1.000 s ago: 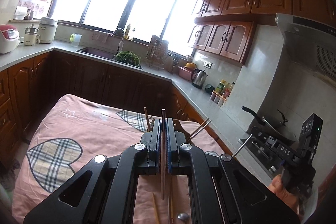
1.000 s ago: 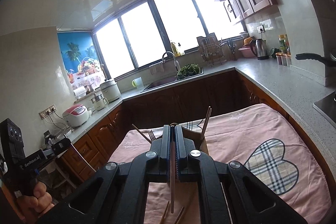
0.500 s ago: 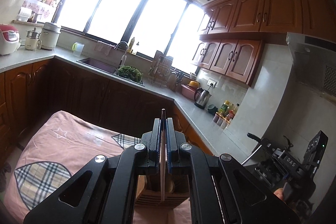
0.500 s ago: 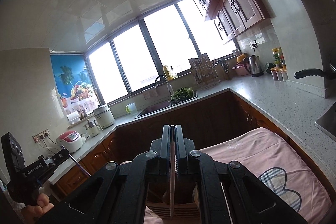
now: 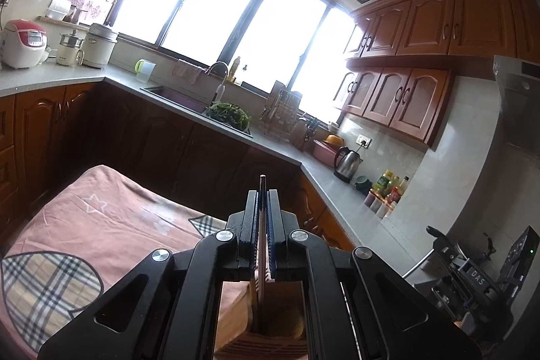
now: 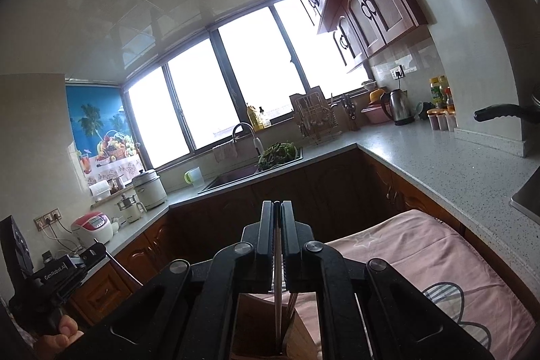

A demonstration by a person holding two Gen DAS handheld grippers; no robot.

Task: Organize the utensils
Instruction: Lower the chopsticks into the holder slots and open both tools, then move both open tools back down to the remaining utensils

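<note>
Both the left tongs (image 5: 262,204) and the right tongs (image 6: 276,218) are each gripping a chopstick (image 5: 262,235) upright above the wooden holder (image 5: 266,326) on the pink-clothed desk (image 5: 111,225), so each stick's lower tip should be entering an open slot before either pair loosens.

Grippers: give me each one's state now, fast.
Left gripper: closed on a chopstick.
Right gripper: closed on a chopstick.

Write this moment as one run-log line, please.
left gripper: shut on chopstick | right gripper: shut on chopstick | both above wooden holder | table: pink cloth
</note>
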